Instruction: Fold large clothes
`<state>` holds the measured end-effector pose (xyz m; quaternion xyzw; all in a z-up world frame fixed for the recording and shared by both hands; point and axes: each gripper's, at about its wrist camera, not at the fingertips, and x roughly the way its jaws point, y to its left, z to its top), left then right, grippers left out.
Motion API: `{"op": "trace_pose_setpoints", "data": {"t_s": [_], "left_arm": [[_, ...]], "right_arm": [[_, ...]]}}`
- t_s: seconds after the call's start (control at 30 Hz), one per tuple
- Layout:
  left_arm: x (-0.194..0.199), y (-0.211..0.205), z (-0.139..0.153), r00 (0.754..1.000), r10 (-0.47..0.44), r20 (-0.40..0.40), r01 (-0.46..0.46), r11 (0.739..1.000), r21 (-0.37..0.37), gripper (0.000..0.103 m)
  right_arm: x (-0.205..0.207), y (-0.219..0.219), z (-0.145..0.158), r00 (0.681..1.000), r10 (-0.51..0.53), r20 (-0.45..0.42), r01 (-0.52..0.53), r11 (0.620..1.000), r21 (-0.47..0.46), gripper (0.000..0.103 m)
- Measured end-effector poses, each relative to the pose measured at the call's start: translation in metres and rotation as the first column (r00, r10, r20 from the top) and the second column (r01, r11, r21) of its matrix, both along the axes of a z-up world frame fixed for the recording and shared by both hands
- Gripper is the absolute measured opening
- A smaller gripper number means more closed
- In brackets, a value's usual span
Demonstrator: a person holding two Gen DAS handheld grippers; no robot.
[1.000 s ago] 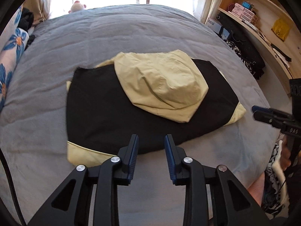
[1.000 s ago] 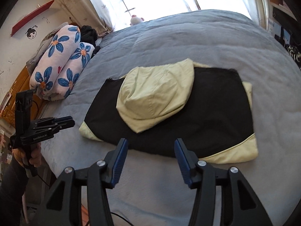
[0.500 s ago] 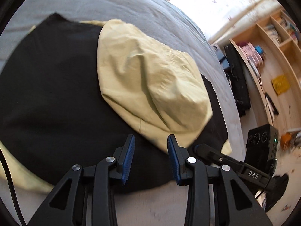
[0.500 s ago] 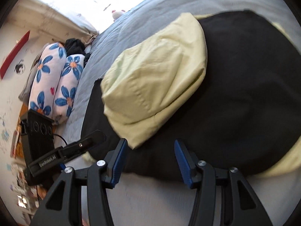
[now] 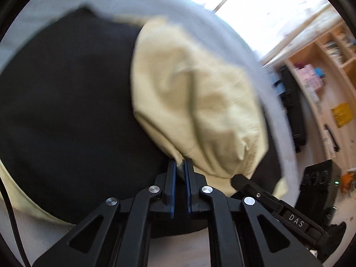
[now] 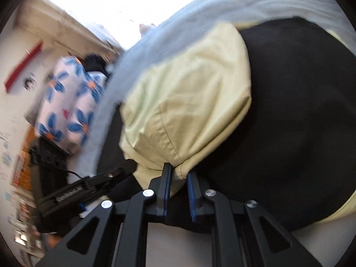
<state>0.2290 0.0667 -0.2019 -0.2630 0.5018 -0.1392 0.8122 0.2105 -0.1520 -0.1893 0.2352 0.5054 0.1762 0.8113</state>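
Hood (image 5: 195,102) edge pinched in left tool (image 5: 180,166).

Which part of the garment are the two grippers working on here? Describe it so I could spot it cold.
On the grey bed lies a black garment with pale yellow trim. On top rests its pale yellow hood, a rounded, wrinkled pouch. The left gripper pinches its near edge; the right gripper is closing on it too. It is the only large yellow patch on the black.
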Motion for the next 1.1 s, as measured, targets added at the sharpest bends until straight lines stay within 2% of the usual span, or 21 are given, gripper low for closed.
{"op": "trace_pose_setpoints", "data": {"t_s": [0.07,0.1,0.17,0.27,0.3,0.4,0.5,0.57,0.63,0.67,0.73,0.8,0.87,0.97,1.1], "left_arm": [[-0.002,-0.002,0.001,1.0,0.003,0.012,-0.003,1.0,-0.006,0.006],[-0.003,-0.005,0.008,1.0,-0.003,0.023,0.002,1.0,0.017,0.008],[-0.007,-0.01,0.022,0.999,-0.009,0.046,0.004,0.995,0.101,0.017],[-0.02,-0.018,0.054,0.989,-0.018,0.149,-0.017,0.972,0.233,0.025],[-0.022,-0.02,0.064,0.983,-0.017,0.182,-0.031,0.967,0.254,0.025],[-0.017,-0.028,0.084,0.967,-0.024,0.252,-0.039,0.97,0.241,0.026],[0.005,-0.03,0.094,0.966,-0.032,0.257,-0.027,0.974,0.223,0.026],[0.022,-0.039,0.093,0.965,-0.033,0.26,-0.023,0.977,0.21,0.026],[0.032,-0.031,0.087,0.968,-0.03,0.248,-0.02,0.98,0.197,0.026],[0.042,-0.036,0.081,0.973,-0.033,0.226,-0.011,0.981,0.192,0.022],[0.051,-0.034,0.066,0.982,-0.041,0.185,0.002,0.979,0.204,0.021],[0.059,-0.037,0.046,0.99,-0.056,0.127,0.023,0.967,0.253,0.019],[0.061,-0.036,0.028,0.993,-0.066,0.093,0.035,0.954,0.298,0.014],[0.059,-0.03,0.022,0.992,-0.066,0.105,0.034,0.958,0.284,0.014],[0.057,-0.028,0.023,0.994,-0.056,0.099,0.029,0.966,0.257,0.014]], "right_arm": [[-0.003,0.0,0.003,1.0,-0.003,-0.002,0.003,1.0,-0.008,0.016],[-0.004,0.001,0.009,1.0,0.0,0.003,0.0,1.0,-0.022,0.019],[-0.01,0.003,0.028,0.999,0.007,0.032,-0.003,0.993,-0.115,0.02],[-0.024,0.003,0.062,0.99,0.001,0.144,0.034,0.971,-0.238,0.02],[-0.026,0.003,0.07,0.986,0.0,0.17,0.042,0.969,-0.244,0.02],[-0.018,0.005,0.088,0.972,0.026,0.235,0.021,0.98,-0.198,0.02],[0.005,0.017,0.09,0.967,0.051,0.251,-0.004,0.983,-0.181,0.02],[0.025,0.031,0.085,0.967,0.065,0.245,-0.024,0.986,-0.165,0.02],[0.044,0.038,0.073,0.974,0.082,0.211,-0.057,0.99,-0.126,0.02],[0.048,0.04,0.068,0.977,0.083,0.196,-0.059,0.99,-0.125,0.02],[0.058,0.041,0.05,0.986,0.073,0.151,-0.05,0.987,-0.15,0.02],[0.059,0.029,0.032,0.992,0.037,0.117,-0.014,0.981,-0.194,0.02],[0.056,0.012,0.02,0.994,-0.003,0.106,0.027,0.975,-0.222,0.014],[0.052,-0.015,0.01,0.996,-0.041,0.082,0.053,0.987,-0.149,0.007],[0.051,-0.017,0.013,0.996,-0.046,0.071,0.054,0.992,-0.118,0.011]]}}
